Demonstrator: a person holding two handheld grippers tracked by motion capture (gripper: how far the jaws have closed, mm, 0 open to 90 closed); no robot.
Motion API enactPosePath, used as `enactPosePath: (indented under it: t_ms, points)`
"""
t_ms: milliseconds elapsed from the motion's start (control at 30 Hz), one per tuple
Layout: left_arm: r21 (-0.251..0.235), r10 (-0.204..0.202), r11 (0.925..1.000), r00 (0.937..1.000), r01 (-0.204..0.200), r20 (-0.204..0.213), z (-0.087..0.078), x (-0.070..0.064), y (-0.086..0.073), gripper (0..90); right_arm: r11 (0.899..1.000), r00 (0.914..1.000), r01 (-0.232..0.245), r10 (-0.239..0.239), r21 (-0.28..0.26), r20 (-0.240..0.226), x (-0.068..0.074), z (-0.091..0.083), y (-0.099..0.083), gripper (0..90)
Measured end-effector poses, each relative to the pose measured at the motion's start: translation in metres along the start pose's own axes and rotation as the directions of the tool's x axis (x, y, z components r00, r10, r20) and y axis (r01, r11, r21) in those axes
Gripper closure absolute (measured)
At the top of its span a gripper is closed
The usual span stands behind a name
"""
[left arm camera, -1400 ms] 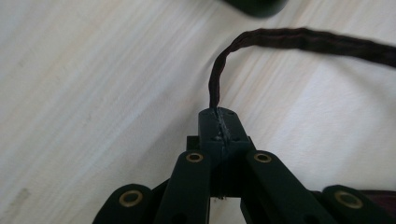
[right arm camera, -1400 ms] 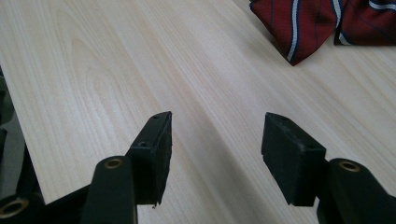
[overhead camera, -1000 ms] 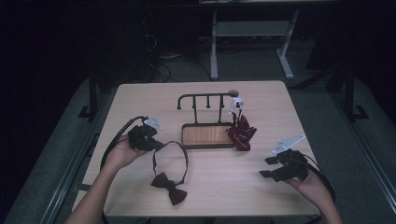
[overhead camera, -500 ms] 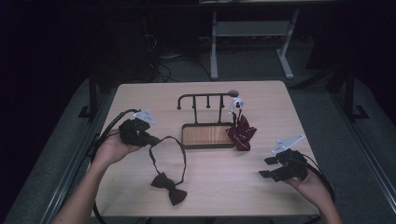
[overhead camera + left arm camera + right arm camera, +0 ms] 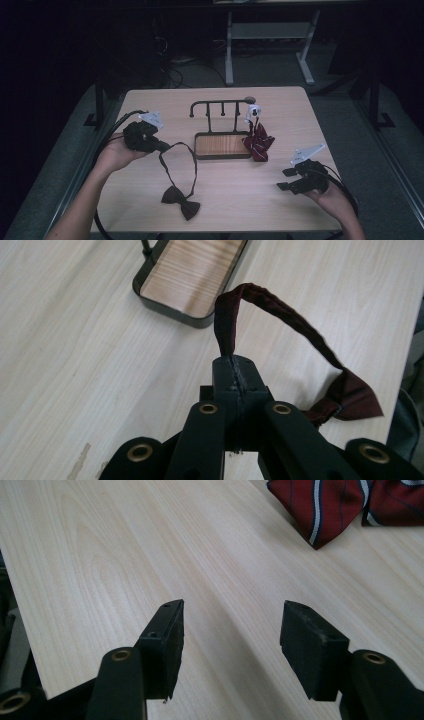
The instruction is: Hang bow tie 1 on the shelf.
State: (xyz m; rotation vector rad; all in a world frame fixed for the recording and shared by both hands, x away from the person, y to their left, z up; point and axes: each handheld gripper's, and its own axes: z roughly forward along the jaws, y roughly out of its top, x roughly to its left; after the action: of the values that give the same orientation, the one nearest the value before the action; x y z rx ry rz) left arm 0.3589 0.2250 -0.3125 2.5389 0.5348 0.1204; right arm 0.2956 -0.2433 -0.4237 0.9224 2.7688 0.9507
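A dark maroon bow tie (image 5: 180, 201) lies on the table near the front edge. Its thin strap (image 5: 176, 159) loops up from the bow to my left gripper (image 5: 161, 146), which is shut on the strap's end. In the left gripper view the strap (image 5: 270, 305) arches from the closed jaws of my left gripper (image 5: 235, 366) over to the bow (image 5: 350, 400). A red striped bow tie (image 5: 258, 142) hangs at the right end of a black hook rack (image 5: 220, 104). My right gripper (image 5: 286, 179) hovers open over bare table at the right front, holding nothing (image 5: 232, 630).
The rack stands mid-table on a wooden tray base (image 5: 222, 145) with a black rim. In the right gripper view the red striped tie (image 5: 325, 510) lies ahead, beyond the open jaws. Table edges drop to dark floor; a metal frame (image 5: 270, 45) stands behind.
My left gripper has drawn a little to the left and away from the bow, lifting the strap with it. The bow stays put. The right gripper has not moved.
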Motion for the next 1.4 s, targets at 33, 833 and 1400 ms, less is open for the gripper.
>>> enactPosePath:
  t_ms: [33, 833, 1400]
  points:
    - [0.001, 0.004, 1.0, 1.0, -0.004, -0.001, -0.002, 0.0, 0.002, 89.8, 1.0, 1.0, 0.001, -0.001, 0.0, 0.001, 0.0, 0.0, 0.0, 42.7]
    - [-0.007, 0.072, 0.9974, 0.9971, -0.072, -0.024, -0.03, 0.001, 0.049, 89.8, 1.0, 1.0, 0.001, -0.001, -0.001, 0.003, -0.002, 0.0, 0.0, 43.1]
    - [-0.007, 0.085, 0.9963, 0.9961, -0.085, -0.022, -0.031, 0.005, 0.063, 89.9, 1.0, 1.0, 0.003, -0.003, -0.001, 0.001, -0.003, 0.001, -0.001, 43.3]
